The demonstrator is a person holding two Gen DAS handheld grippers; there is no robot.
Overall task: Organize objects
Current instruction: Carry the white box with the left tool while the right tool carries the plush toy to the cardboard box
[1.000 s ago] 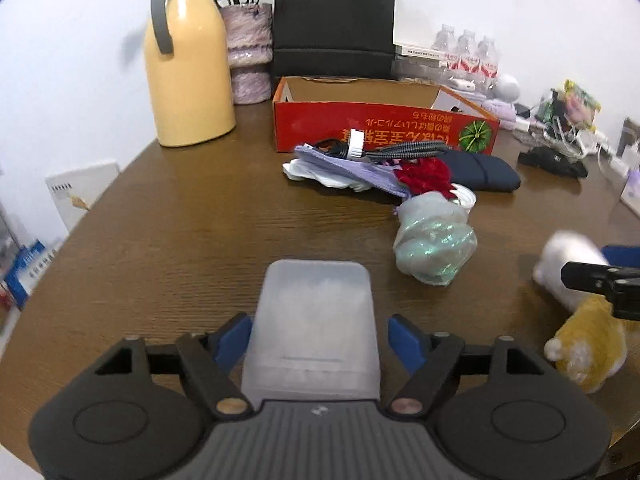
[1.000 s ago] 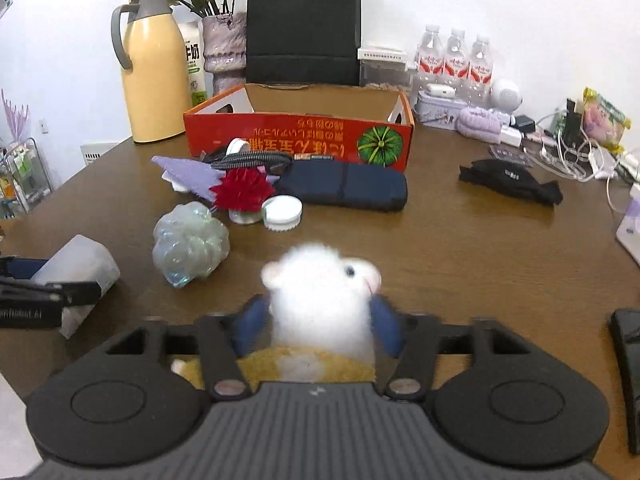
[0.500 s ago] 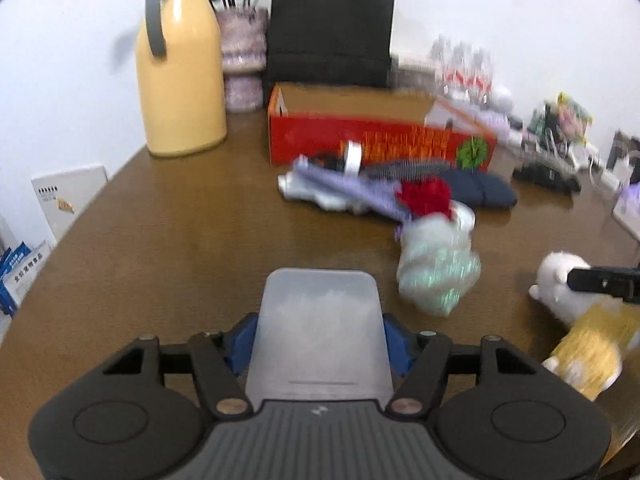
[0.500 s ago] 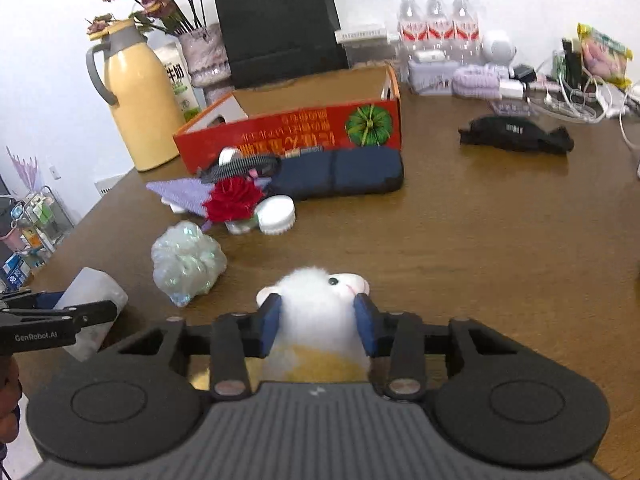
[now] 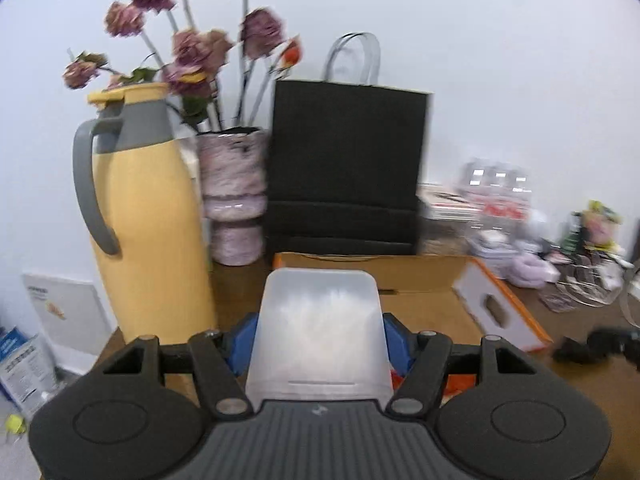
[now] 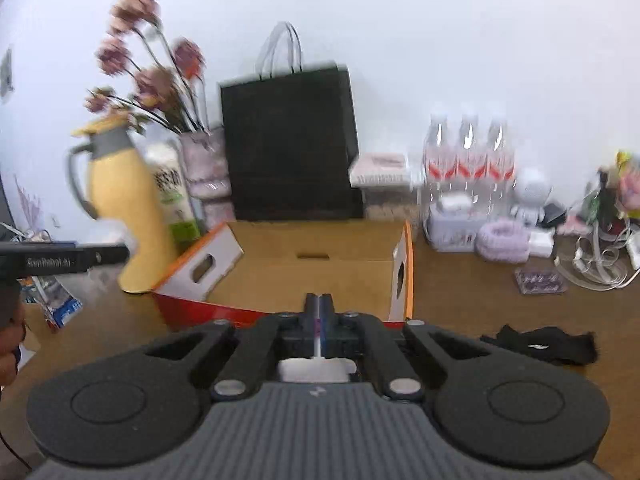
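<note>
My left gripper [image 5: 318, 340] is shut on a frosted plastic container [image 5: 320, 320], its blue pads pressed to both sides. It holds the container up just before the open orange cardboard box [image 5: 420, 276]. In the right wrist view my right gripper [image 6: 319, 308] has its jaws closing, almost together, pinching a thin bit of the white plush toy [image 6: 316, 370]. Only a patch of the toy's fur shows under the jaws. The box [image 6: 320, 240] lies straight ahead with nothing showing inside. The left gripper [image 6: 100, 254] reaches in from the left edge.
A yellow thermos [image 5: 148, 240], a vase of dried flowers [image 5: 234, 196] and a black paper bag [image 5: 344, 160] stand behind the box. Water bottles [image 6: 468, 156], cables [image 6: 592, 260] and a black cloth [image 6: 540, 344] fill the right. A hand [image 6: 8, 344] shows at far left.
Both grippers rose off the table and moved toward the box, each carrying its object. The right jaws squeezed far in on the plush toy. The left jaws closed onto the container.
</note>
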